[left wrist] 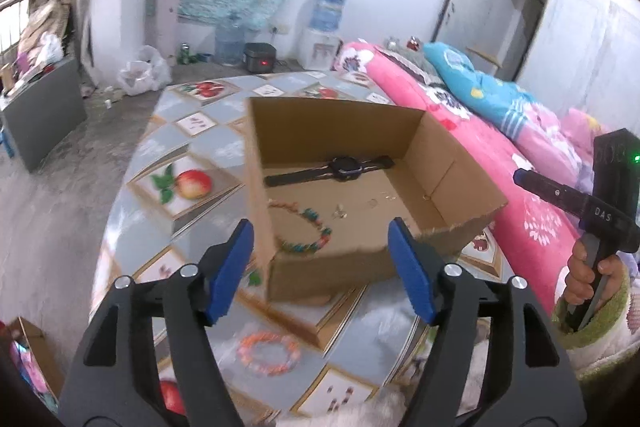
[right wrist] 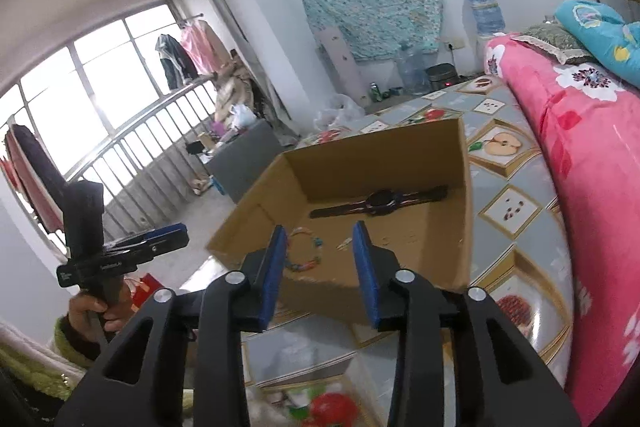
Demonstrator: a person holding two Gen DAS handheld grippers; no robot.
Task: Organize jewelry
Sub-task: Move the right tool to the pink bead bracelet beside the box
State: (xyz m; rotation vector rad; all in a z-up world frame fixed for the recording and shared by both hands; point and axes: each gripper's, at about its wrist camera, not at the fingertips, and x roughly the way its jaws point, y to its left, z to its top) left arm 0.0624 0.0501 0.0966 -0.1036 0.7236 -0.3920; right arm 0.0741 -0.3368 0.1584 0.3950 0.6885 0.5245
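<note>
Two sets of blue-padded fingers, left gripper (left wrist: 320,267) wide and right gripper (right wrist: 320,275) narrower, hang empty as the pink-and-orange beaded bracelet (left wrist: 267,353) waits on the tabletop's (left wrist: 132,155) near edge outside the open brown cardboard box (left wrist: 452,163): drop low, straddle its rim, pinch gently.

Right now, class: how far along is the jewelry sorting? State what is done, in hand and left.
Done: the watch, a beaded bracelet and some small pieces lie in the box. In hand: nothing; the left gripper and right gripper are both open and empty. Left: an orange bracelet lies on the table outside the box.
</note>
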